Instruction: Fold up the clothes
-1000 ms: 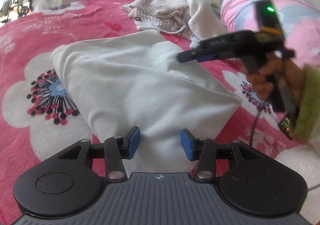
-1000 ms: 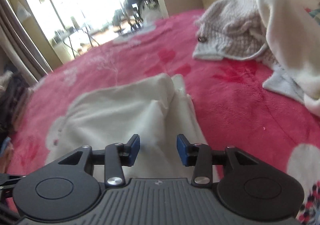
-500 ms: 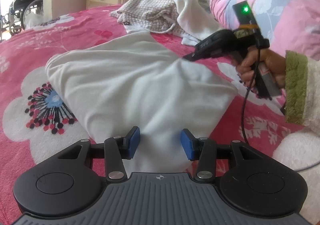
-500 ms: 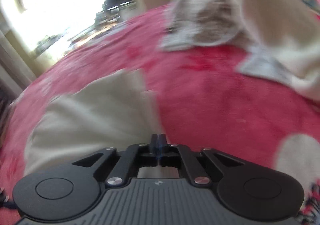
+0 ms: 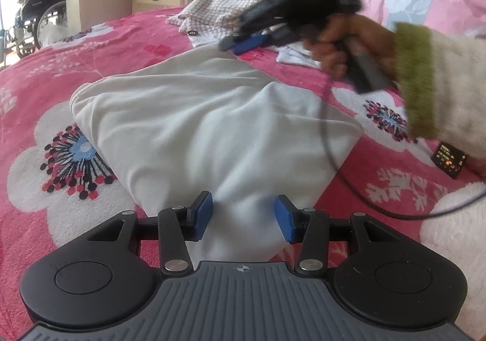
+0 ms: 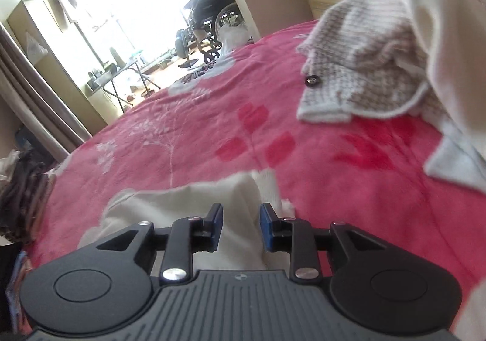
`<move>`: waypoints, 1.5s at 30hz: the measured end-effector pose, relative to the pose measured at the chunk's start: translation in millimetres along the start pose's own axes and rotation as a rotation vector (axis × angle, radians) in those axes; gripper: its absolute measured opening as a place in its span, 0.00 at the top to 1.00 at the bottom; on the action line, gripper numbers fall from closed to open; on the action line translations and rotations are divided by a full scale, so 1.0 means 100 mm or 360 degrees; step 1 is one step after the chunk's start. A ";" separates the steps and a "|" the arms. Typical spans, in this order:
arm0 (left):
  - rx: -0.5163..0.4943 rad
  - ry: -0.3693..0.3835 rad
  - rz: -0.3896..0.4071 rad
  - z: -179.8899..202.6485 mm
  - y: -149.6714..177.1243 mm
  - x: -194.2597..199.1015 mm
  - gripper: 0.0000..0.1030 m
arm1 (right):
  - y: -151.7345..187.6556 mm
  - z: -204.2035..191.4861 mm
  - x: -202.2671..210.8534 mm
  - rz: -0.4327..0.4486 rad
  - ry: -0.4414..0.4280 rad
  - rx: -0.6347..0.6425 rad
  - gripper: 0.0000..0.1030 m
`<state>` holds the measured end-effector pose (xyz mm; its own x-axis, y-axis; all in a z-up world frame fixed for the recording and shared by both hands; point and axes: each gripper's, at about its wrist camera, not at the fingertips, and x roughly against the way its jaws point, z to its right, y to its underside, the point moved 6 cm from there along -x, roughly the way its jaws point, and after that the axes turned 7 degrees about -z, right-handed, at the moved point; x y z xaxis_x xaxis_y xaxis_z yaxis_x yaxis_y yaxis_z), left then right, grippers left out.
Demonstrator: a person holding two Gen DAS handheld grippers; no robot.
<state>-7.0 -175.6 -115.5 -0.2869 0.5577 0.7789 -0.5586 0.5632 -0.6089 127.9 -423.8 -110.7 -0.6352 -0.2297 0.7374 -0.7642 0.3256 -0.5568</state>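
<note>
Ahead of the left gripper (image 5: 243,221), jaws apart and gripping nothing, a white garment (image 5: 206,128) lay folded on the pink bedspread (image 5: 45,73). Opposite, the right gripper (image 6: 241,227) was opening, cloth (image 6: 194,204) showing between its unpressed pads.

We see the right gripper (image 6: 240,225), pinched shut half a sec ago, w/ jaws opening again over the white garment (image 5: 194,128), lifted off the cloth's far corner & nearer the left cam, hand (image 5: 337,43) & sleeve looming larger.
</note>
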 end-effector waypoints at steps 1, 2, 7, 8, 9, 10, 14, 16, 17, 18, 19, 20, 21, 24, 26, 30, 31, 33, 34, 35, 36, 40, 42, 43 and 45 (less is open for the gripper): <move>-0.0006 -0.0002 0.0002 0.00 0.00 0.00 0.55 | -0.03 -0.02 -0.05 0.0004 0.0004 0.0019 0.72; -0.0011 -0.0001 0.0004 0.00 0.01 -0.01 0.55 | -0.04 -0.05 -0.08 0.0000 0.0004 0.0052 0.74; -0.0030 0.0014 0.0016 0.02 0.01 0.01 0.55 | -0.08 -0.17 0.03 0.0123 0.0050 0.0199 0.95; -0.0036 0.0023 0.0014 0.02 0.02 0.01 0.55 | -0.11 -0.14 0.08 0.0174 0.0056 0.0180 0.95; -0.0042 0.0029 0.0014 0.03 0.02 0.01 0.55 | -0.14 -0.08 0.09 0.0189 0.0058 0.0142 0.95; -0.0049 0.0033 0.0015 0.03 0.03 0.01 0.54 | -0.16 0.00 0.07 0.0194 0.0060 0.0100 0.95; -0.0070 0.0028 0.0008 0.05 0.03 -0.02 0.54 | -0.09 0.21 -0.21 0.0045 0.0132 0.0040 0.94; -0.0072 0.0023 0.0005 0.05 0.03 -0.01 0.54 | -0.06 0.28 -0.26 0.0025 0.0159 -0.0013 0.86; -0.0070 0.0023 0.0004 0.05 0.03 -0.01 0.54 | -0.06 0.32 -0.20 0.0036 0.0135 -0.0068 0.82; -0.0065 0.0024 0.0003 0.04 0.03 -0.01 0.54 | -0.07 0.36 -0.10 0.0052 0.0100 -0.0131 0.77; -0.0060 0.0025 0.0004 0.04 0.03 -0.01 0.54 | -0.06 0.39 0.03 0.0075 0.0071 -0.0166 0.75; -0.0056 0.0027 0.0005 0.04 0.03 -0.01 0.54 | -0.04 0.42 0.17 0.0082 0.0040 -0.0178 0.75; -0.0052 0.0029 0.0006 0.03 0.03 -0.01 0.54 | -0.02 0.44 0.33 0.0085 0.0009 -0.0186 0.75; -0.0040 0.0031 0.0008 0.03 0.02 -0.01 0.53 | 0.19 0.41 0.73 -0.0017 -0.0099 -0.0154 0.71; -0.0031 0.0025 0.0008 0.03 0.02 -0.01 0.53 | 0.42 0.33 0.88 -0.0129 -0.0141 -0.0095 0.67; -0.0020 -0.0003 0.0021 0.04 0.01 0.03 0.53 | 0.87 0.15 0.90 -0.0278 -0.0090 0.0061 0.65; -0.0022 -0.0013 0.0024 0.05 0.01 0.04 0.53 | 0.94 0.14 0.86 -0.0286 -0.0086 0.0063 0.65; -0.0033 -0.0031 0.0024 0.06 0.03 0.06 0.53 | 1.05 0.13 0.77 -0.0290 -0.0084 0.0046 0.66; -0.0044 -0.0039 0.0023 0.07 0.04 0.07 0.53 | 1.09 0.13 0.74 -0.0284 -0.0054 0.0048 0.90; -0.0059 -0.0048 0.0022 0.08 0.05 0.07 0.53 | 1.12 0.14 0.71 -0.0277 -0.0014 0.0052 0.97; -0.0075 -0.0056 0.0021 0.09 0.06 0.08 0.53 | 1.13 0.15 0.74 -0.0239 -0.0022 0.0023 0.97; -0.0123 -0.0053 0.0023 0.13 0.10 0.09 0.53 | 1.09 0.31 1.05 -0.0014 -0.0117 -0.0187 0.99; -0.0137 -0.0043 0.0020 0.14 0.11 0.06 0.53 | 1.23 0.46 0.92 -0.0077 -0.0040 -0.0236 0.99; -0.0147 -0.0046 0.0016 0.15 0.11 0.05 0.53 | 1.30 0.51 0.82 -0.0122 -0.0019 -0.0262 0.99; -0.0175 -0.0057 0.0016 0.15 0.11 0.06 0.53 | 1.33 0.55 0.75 -0.0115 -0.0025 -0.0312 0.98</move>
<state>-26.5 -175.6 -115.3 -0.3206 0.5428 0.7763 -0.4674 0.6222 -0.6280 -27.5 -447.9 -150.0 -0.5824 -0.2724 0.7659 -0.7722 0.4798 -0.4166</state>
